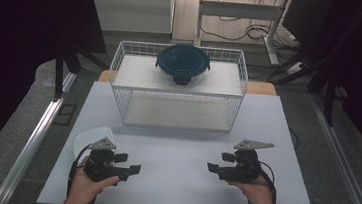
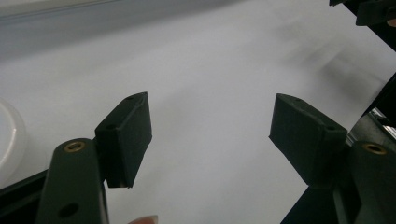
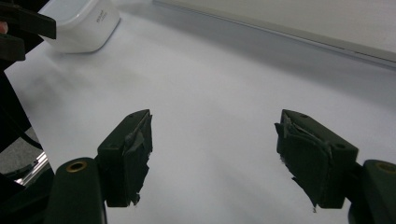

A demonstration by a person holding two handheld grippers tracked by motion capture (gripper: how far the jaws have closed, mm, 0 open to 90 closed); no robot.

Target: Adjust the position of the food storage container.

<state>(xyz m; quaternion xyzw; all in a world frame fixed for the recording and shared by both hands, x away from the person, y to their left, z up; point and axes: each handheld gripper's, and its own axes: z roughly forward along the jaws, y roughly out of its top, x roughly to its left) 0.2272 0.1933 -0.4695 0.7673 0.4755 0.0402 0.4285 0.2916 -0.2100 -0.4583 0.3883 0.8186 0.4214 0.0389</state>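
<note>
My left gripper [image 1: 129, 163] rests low over the white table [image 1: 179, 147] at the front left, held in a hand and pointing right; its jaws stand open with nothing between them [image 2: 210, 135]. My right gripper [image 1: 218, 162] faces it from the front right, also open and empty [image 3: 212, 154]; torn tape covers its pads. A white rounded container [image 1: 92, 138] sits just behind the left gripper, and it appears in the right gripper view [image 3: 77, 23] too. A round glass container with a dark teal lid [image 1: 182, 64] sits in the white wire basket [image 1: 121, 71].
The wire basket stands at the back middle of the table, with a shelf inside it. Bare tabletop lies between the two grippers. Dark curtains flank the table, and cables trail on the floor behind it.
</note>
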